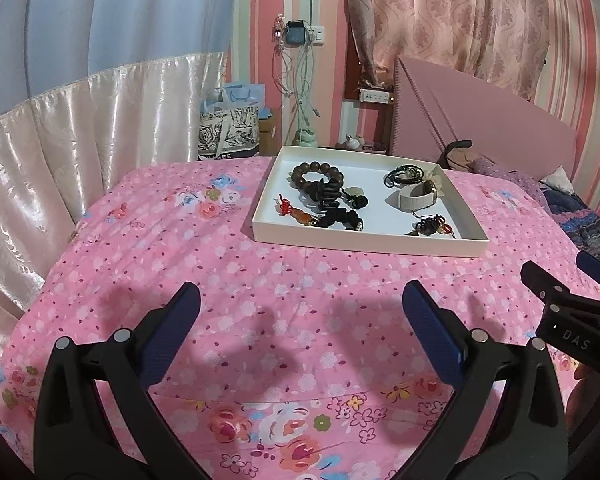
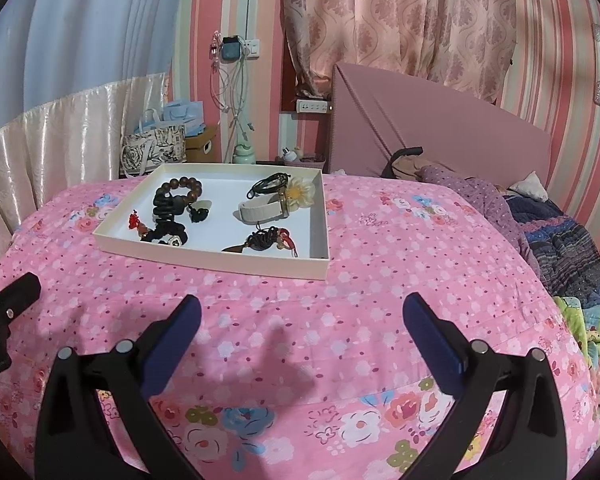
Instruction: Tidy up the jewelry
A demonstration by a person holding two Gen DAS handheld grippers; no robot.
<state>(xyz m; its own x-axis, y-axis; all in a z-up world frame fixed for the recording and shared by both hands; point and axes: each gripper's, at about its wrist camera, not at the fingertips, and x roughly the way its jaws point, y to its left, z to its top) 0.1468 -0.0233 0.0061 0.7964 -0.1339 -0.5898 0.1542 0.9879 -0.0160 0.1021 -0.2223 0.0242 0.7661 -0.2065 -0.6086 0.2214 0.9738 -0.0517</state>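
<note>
Ahead of both my jaws, on the pink floral bedspread (image 1: 260, 280), sits the shallow white tray (image 1: 364, 240) with the jewelry already in it. My left gripper (image 1: 300, 328) and right gripper (image 2: 300, 336) both hang spread wide and hold nothing, with bare quilt between them and the tray. From the left the tray lies forward and a little right; from the right, forward and a little left, so neither looks clearly nearer. In the tray, the wooden bead bracelet (image 2: 179, 189) touches a black claw clip (image 2: 166, 208) on one side; the white watch (image 2: 260, 209), a black cord loop (image 2: 269, 183) and a cream flower piece (image 2: 300, 191) crowd the other. I judge the tangled cluster near the front wall hardest to separate. Nothing blocks the approach.
</note>
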